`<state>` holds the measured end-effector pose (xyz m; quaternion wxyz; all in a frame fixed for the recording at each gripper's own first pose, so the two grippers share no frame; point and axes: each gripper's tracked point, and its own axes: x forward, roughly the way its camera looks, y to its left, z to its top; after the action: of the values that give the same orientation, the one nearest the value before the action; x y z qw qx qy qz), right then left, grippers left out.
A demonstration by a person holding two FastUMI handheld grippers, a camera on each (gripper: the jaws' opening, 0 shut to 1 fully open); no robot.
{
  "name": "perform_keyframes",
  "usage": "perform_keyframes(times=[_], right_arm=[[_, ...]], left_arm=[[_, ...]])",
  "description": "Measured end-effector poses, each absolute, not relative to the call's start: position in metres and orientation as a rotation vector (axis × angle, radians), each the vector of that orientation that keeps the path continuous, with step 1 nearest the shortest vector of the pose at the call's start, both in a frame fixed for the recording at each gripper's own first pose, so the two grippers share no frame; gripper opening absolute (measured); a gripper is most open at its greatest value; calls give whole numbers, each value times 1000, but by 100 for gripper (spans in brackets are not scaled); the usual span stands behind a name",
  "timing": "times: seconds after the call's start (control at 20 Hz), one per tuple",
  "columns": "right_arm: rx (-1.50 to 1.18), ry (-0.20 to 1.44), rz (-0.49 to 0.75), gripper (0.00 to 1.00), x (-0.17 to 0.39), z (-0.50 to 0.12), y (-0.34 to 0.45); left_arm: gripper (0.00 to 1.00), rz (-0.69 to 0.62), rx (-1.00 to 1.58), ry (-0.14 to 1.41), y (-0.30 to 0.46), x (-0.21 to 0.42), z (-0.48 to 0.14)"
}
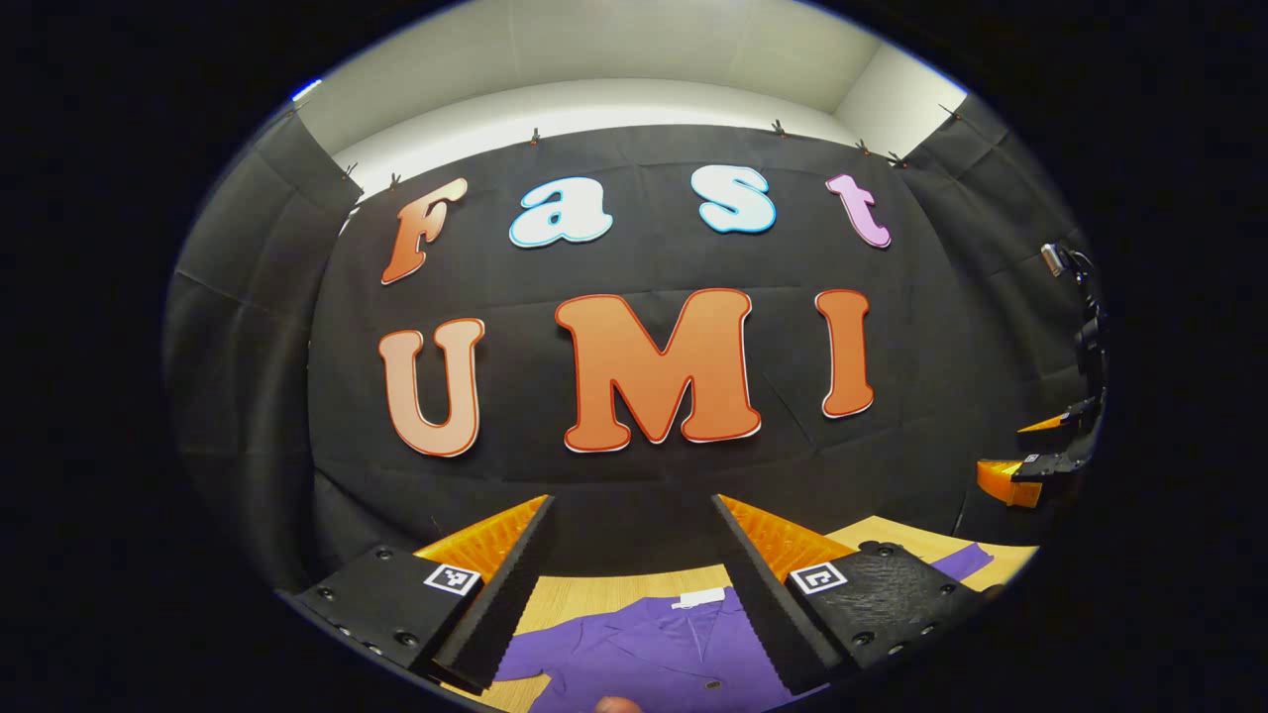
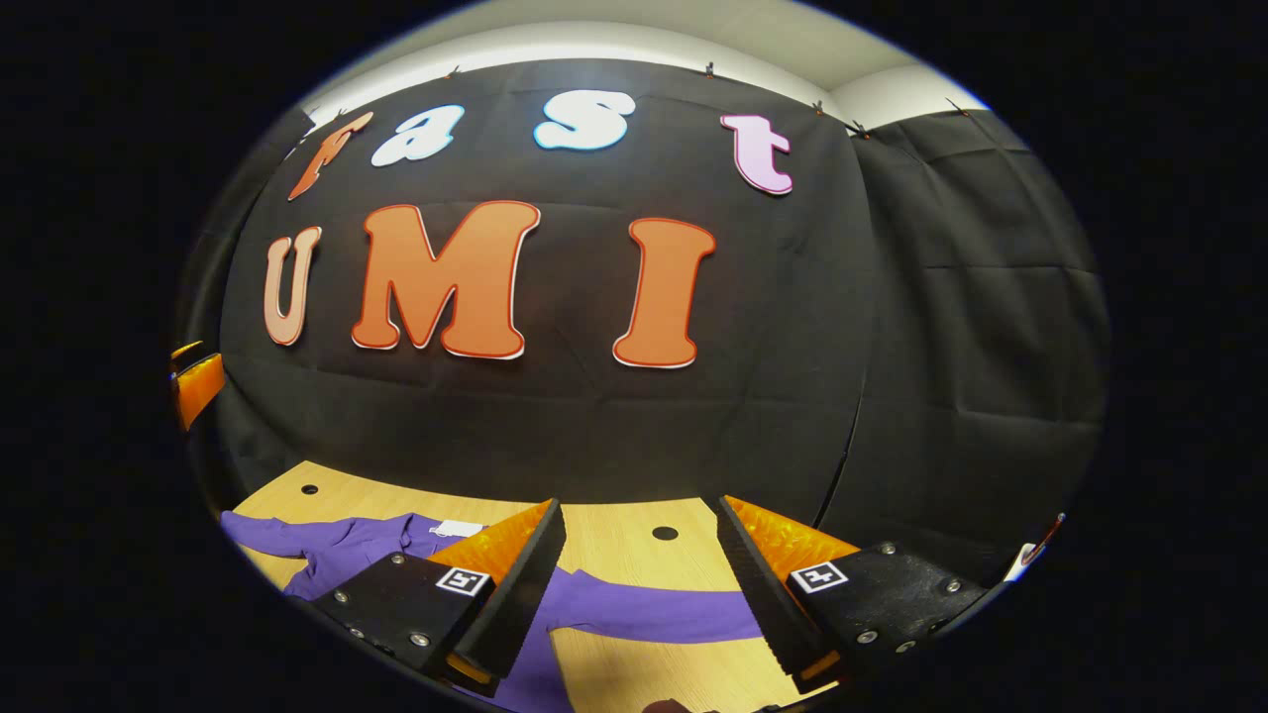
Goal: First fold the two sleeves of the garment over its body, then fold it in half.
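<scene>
While both sets of jaws stand released above it, the purple buttoned cloth garment (image 1: pixel 649 649) lies flat on the pale wooden counter (image 2: pixel 634 530) under the left gripper (image 1: pixel 634 584). Right gripper (image 2: pixel 639 584): over one outstretched purple sleeve (image 2: pixel 654 614). Beyond: two round counter holes (image 2: pixel 665 533), black cloth wall (image 2: pixel 773 396).

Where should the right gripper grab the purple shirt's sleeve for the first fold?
Probably near the outer end of the sleeve, which lies flat and stretched out across the wooden table between the open fingers of the right gripper. Come down from above and pinch across its narrow width; the cuff end itself is hidden behind a finger. The shirt body lies under the open left gripper.
</scene>
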<state>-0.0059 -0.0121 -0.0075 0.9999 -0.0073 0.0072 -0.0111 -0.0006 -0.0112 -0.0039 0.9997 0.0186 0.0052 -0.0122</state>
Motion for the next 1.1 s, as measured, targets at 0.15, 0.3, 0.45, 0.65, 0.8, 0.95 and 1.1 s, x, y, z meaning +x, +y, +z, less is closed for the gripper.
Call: perform_keyframes(times=[0.15,0.3,0.45,0.65,0.8,0.95,1.1], right_arm=[[-29,31,-60,94,-2,-16,-27],[-34,91,-96,94,7,-37,-46],[-31,163,-131,95,23,-65,-73],[5,307,-183,95,43,-114,-113],[31,461,-237,95,61,-160,-143],[48,592,-250,95,73,-195,-163],[82,720,-219,95,82,-225,-174]], left_arm=[[98,-37,44,11,-17,-1,-3],[98,-32,51,17,-16,-2,-6],[99,-4,66,16,-7,-6,-3],[99,58,79,30,7,-12,-5],[99,106,88,44,14,-14,-8],[99,139,93,71,15,-15,-13],[99,170,108,83,15,-18,-13]])
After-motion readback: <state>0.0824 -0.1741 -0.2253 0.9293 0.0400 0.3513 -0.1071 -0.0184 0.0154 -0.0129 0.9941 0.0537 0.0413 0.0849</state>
